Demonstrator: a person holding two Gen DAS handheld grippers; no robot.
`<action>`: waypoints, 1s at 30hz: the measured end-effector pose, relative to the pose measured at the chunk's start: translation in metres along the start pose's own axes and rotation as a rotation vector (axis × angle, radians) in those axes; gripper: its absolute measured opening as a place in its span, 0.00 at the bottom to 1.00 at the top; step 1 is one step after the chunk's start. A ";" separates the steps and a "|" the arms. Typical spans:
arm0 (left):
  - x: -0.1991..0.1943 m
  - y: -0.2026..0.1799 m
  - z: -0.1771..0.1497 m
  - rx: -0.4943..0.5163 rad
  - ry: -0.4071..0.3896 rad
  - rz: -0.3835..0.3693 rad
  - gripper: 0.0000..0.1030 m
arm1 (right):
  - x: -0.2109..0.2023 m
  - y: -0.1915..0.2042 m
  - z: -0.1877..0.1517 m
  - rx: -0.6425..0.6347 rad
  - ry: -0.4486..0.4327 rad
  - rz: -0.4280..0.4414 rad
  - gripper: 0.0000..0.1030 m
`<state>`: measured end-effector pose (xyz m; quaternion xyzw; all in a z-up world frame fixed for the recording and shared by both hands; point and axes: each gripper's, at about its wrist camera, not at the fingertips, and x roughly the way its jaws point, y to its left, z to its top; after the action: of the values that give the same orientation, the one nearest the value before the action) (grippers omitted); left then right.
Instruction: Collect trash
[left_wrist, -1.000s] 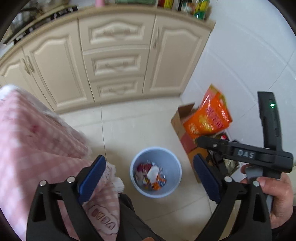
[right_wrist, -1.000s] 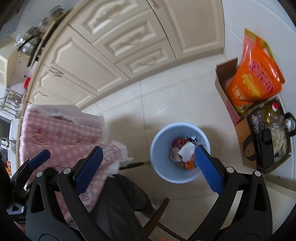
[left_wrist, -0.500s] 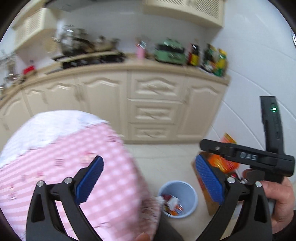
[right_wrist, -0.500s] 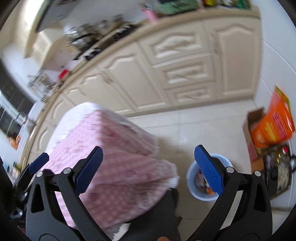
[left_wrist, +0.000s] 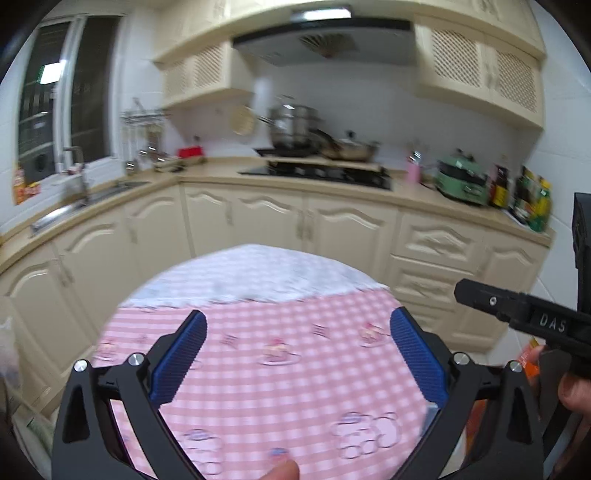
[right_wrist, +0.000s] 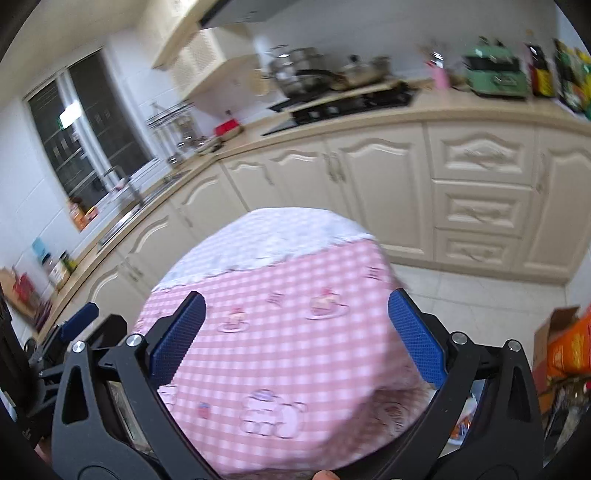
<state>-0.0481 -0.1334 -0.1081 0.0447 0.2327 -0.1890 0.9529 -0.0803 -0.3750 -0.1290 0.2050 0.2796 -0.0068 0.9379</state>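
Left wrist view: left claw (left_wrist: 297, 325) released, empty, above the pink checked cloth (left_wrist: 280, 376); the right claw (left_wrist: 517, 314) shows at the frame's right edge (spread not discernible here). No trash visible.

Right wrist view: right claw (right_wrist: 295, 310) released, empty. One orange bag (right_wrist: 569, 350) in one box (right_wrist: 550, 332), on the floor.

Both wrist views, blurry, face pink tablecloth (left_wrist: 295, 369), cabinets (right_wrist: 480, 206) beyond.

A pink checked cloth (left_wrist: 280, 369) covers the round table (right_wrist: 288, 229).
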 end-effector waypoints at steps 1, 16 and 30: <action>-0.008 0.009 0.002 -0.008 -0.014 0.031 0.95 | 0.000 0.013 0.001 -0.021 -0.005 0.005 0.94; -0.108 0.077 0.013 -0.110 -0.178 0.228 0.96 | -0.029 0.128 0.004 -0.241 -0.140 0.047 0.94; -0.128 0.091 0.019 -0.154 -0.226 0.254 0.96 | -0.053 0.153 -0.001 -0.300 -0.221 0.026 0.94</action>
<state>-0.1107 -0.0093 -0.0328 -0.0207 0.1305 -0.0526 0.9898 -0.1056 -0.2400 -0.0437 0.0643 0.1703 0.0246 0.9830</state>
